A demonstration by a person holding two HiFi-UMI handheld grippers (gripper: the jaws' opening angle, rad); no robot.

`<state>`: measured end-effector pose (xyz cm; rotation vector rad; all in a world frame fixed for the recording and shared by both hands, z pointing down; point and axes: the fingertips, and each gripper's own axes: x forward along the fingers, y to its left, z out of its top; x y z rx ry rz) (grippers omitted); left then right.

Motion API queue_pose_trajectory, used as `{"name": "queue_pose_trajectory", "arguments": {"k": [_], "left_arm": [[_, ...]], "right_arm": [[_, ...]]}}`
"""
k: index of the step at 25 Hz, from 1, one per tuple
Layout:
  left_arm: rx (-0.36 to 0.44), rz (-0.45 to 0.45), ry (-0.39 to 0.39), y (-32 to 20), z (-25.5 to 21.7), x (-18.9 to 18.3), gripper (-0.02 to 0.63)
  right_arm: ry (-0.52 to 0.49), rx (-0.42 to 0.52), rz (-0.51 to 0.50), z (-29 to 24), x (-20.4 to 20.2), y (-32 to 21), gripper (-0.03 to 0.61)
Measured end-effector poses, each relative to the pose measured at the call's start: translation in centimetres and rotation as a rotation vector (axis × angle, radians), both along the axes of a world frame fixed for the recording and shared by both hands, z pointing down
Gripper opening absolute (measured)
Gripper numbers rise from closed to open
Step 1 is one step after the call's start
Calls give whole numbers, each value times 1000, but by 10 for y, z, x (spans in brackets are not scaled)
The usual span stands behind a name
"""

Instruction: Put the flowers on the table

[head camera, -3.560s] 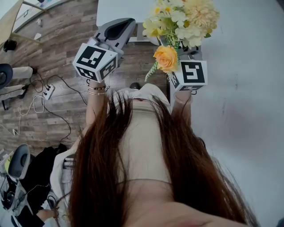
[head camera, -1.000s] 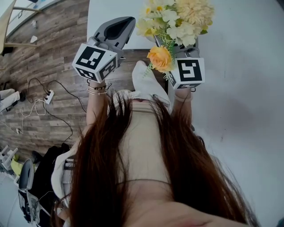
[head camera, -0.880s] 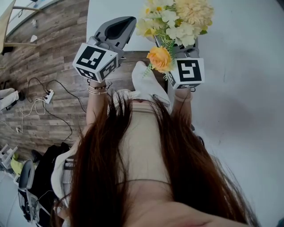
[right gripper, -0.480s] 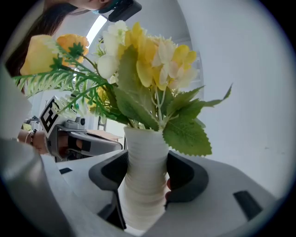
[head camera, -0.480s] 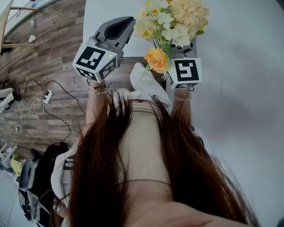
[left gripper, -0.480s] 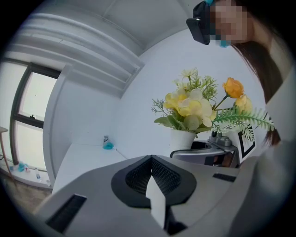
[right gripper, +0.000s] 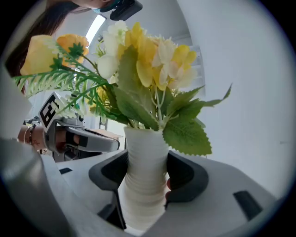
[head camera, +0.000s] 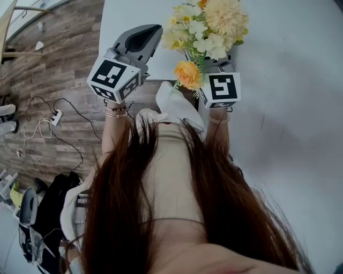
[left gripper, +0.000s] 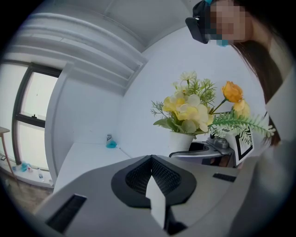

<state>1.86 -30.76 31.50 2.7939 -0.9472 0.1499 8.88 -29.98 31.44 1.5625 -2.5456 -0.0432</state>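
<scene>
A bunch of yellow, cream and orange artificial flowers (head camera: pixel 206 27) stands in a ribbed white vase (right gripper: pixel 143 180). My right gripper (right gripper: pixel 144 173) is shut on the vase's body and holds it upright in the air; its marker cube (head camera: pixel 222 88) shows below the blooms. To the left at the same height, my left gripper (head camera: pixel 140 36) has its jaws together with nothing between them. The white table (head camera: pixel 126 16) lies just ahead, partly under the left gripper's tip. In the left gripper view the flowers (left gripper: pixel 192 109) and the right gripper (left gripper: pixel 203 150) show at the right.
A small blue object (left gripper: pixel 111 143) sits far back on the table (left gripper: pixel 83 159), near white walls. A white wall (head camera: pixel 289 80) runs along the right. Wooden floor (head camera: pixel 64 64) with cables and a power strip (head camera: pixel 53 115) lies left. The person's shoe (head camera: pixel 174 101) is below the grippers.
Both grippers and the flowers have been carried forward together; the table has drawn nearer beneath them and the floor has slid back. The grip on the vase is unchanged.
</scene>
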Motion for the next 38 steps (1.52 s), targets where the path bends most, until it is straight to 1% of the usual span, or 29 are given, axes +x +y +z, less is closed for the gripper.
{"name": "queue_pose_trajectory", "arguments": {"k": [5, 9, 15, 17, 21, 23, 32, 36, 38], "left_arm": [[-15, -20, -6, -33, 3, -2, 3], [-35, -37, -5, -62, 9, -14, 3], [-55, -52, -6, -67, 12, -11, 3], [-61, -59, -9, -67, 19, -11, 3], [-76, -80, -25, -77, 57, -13, 3], [-81, -90, -31, -82, 67, -13, 3], [-75, -89, -40, -83, 48, -11, 3], [-73, -86, -31, -95, 26, -1, 3], [-74, -84, -31, -99, 29, 2, 3]], "right_arm": [[-1, -21, -23, 8, 0, -37, 272], [-10, -40, -40, 14, -12, -68, 272], [0, -59, -57, 21, -9, -76, 272], [-3, -67, -59, 32, -7, -76, 272], [-26, -81, -66, 78, -4, -89, 272], [-29, -86, -69, 92, -3, -94, 272], [-20, -104, -62, 94, -1, -94, 272], [-6, -118, -61, 79, 9, -106, 272], [-4, -125, -59, 87, 11, -109, 272]]}}
